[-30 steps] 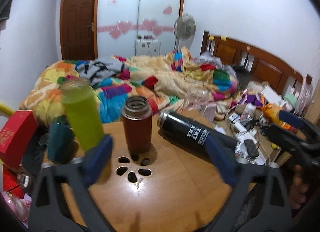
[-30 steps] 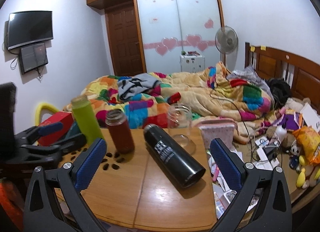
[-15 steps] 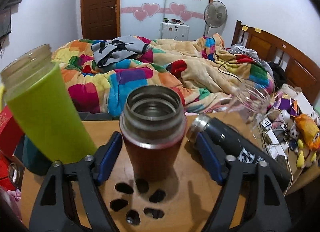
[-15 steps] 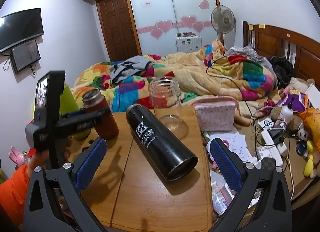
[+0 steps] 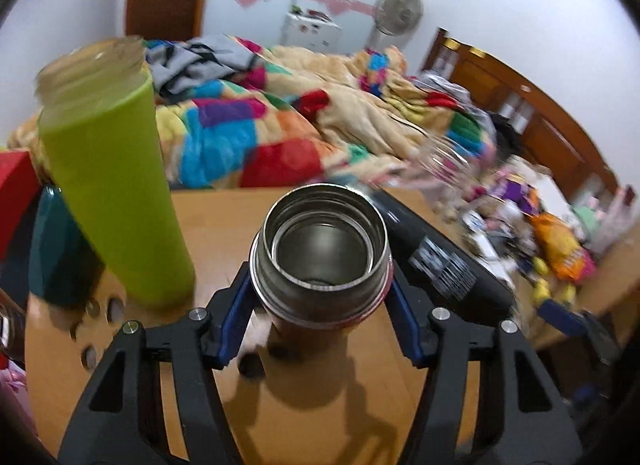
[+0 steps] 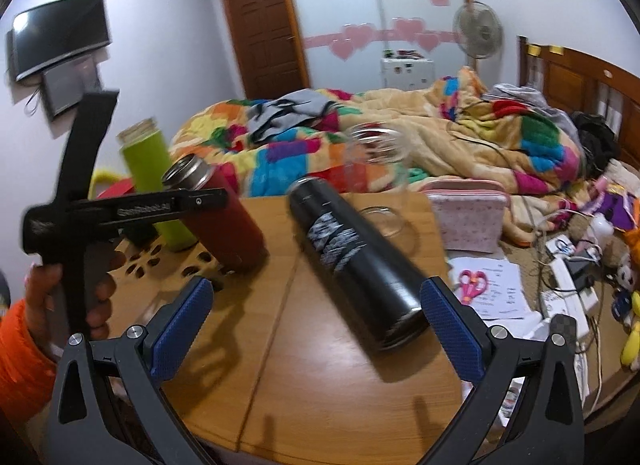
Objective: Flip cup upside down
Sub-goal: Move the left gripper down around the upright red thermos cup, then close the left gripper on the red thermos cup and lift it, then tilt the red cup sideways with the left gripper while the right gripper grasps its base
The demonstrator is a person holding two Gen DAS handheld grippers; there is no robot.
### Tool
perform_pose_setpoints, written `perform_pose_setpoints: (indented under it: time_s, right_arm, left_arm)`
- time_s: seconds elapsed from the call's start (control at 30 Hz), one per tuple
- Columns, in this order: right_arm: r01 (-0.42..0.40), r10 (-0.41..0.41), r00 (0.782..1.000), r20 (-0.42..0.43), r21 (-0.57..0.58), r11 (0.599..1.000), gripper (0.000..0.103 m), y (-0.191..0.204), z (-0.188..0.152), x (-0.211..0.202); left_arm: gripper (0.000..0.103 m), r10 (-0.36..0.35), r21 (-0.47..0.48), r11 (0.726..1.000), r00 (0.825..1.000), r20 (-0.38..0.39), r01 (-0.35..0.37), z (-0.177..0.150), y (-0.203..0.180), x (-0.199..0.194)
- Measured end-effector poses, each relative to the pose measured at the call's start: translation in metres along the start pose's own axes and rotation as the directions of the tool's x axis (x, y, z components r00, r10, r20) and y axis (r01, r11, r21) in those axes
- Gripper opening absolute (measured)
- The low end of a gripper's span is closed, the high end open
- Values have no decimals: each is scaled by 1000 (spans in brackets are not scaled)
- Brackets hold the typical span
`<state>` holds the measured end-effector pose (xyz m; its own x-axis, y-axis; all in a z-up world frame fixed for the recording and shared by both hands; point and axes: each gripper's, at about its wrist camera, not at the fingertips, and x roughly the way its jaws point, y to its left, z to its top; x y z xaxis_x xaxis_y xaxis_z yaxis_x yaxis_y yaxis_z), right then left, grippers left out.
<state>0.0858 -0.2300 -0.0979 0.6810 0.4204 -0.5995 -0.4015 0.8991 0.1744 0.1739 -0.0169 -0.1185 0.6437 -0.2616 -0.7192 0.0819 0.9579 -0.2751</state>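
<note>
The left claw (image 5: 320, 317) is gripping the red cup (image 5: 320, 249) by its sides, tilting it above the table (image 5: 224, 217), open mouth toward the camera. The right claw (image 6: 316, 325) is hanging wide over the lying black flask (image 6: 352, 257). Beyond, a green bottle (image 5: 112, 193) is standing.

Both views are evenly lit by indoor light from above; colours read clearly. Motion blur is marked: in the left wrist view the green bottle (image 5: 108, 181) and the bedding (image 5: 256, 133) smear, while the steel cup rim (image 5: 320, 249) stays fairly sharp. In the right wrist view the black flask (image 6: 356, 261) label is streaked. Soft shadows fall on the wooden table (image 6: 328, 377), which carries mild glare. Fisheye bending and dark vignette occupy all corners.
</note>
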Motion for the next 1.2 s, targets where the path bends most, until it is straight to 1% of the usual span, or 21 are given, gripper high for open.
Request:
perform_pose_setpoints:
  time_s: [0.07,0.17,0.3,0.37,0.47,0.53,0.57,0.6,0.63,0.73,0.8,0.87,1.03,1.13,1.2]
  right_arm:
    - [-30,30,999,-13,-33,999,103,10,-4,4]
    - [-104,100,994,-44,-81,991,103,26,-14,13]
    - [-179,168,980,-103,-104,978,103,46,-29,30]
    - [-205,191,974,-121,-124,971,103,56,-34,37]
    - [-226,202,969,-144,-170,959,102,74,-42,47]
    - [-247,219,963,-159,-184,951,92,82,-43,54]
    - [-259,230,959,-168,-184,948,83,85,-43,57]
    - [-278,247,952,-179,-181,943,73,88,-44,60]
    - [-289,256,949,-184,-183,940,72,92,-44,62]
    - [-273,238,956,-170,-226,935,69,101,-46,62]
    - [-269,231,957,-173,-239,933,67,104,-45,65]
    - [-273,234,956,-176,-244,931,65,105,-44,64]
    - [-276,241,955,-174,-224,934,61,107,-45,65]
    - [-278,242,954,-177,-214,937,60,107,-45,66]
    - [-277,241,954,-181,-213,937,59,108,-46,67]
  left_arm:
    - [62,-63,6,998,997,-40,63,-11,0,-15]
    - [62,-131,13,991,987,-95,133,-27,-3,-30]
    - [62,-188,-1,982,970,-157,190,-42,-3,-41]
    - [62,-207,-11,978,964,-168,208,-47,1,-46]
    - [62,-250,-50,968,951,-184,245,-51,7,-50]
    - [62,-273,-75,962,944,-183,263,-53,13,-51]
    - [62,-281,-87,959,942,-182,269,-54,15,-51]
    - [62,-282,-97,958,944,-174,268,-53,18,-51]
    - [62,-284,-106,957,944,-169,269,-53,21,-50]
    - [62,-304,-156,947,940,-151,281,-52,34,-49]
    - [62,-285,-163,951,948,-143,261,-52,38,-46]
    - [65,-247,-162,961,960,-134,224,-53,41,-42]
    - [68,-231,-197,959,966,-118,205,-58,50,-31]
    - [70,-199,-205,964,973,-117,172,-60,54,-26]
    - [70,-190,-211,964,975,-118,162,-61,56,-23]
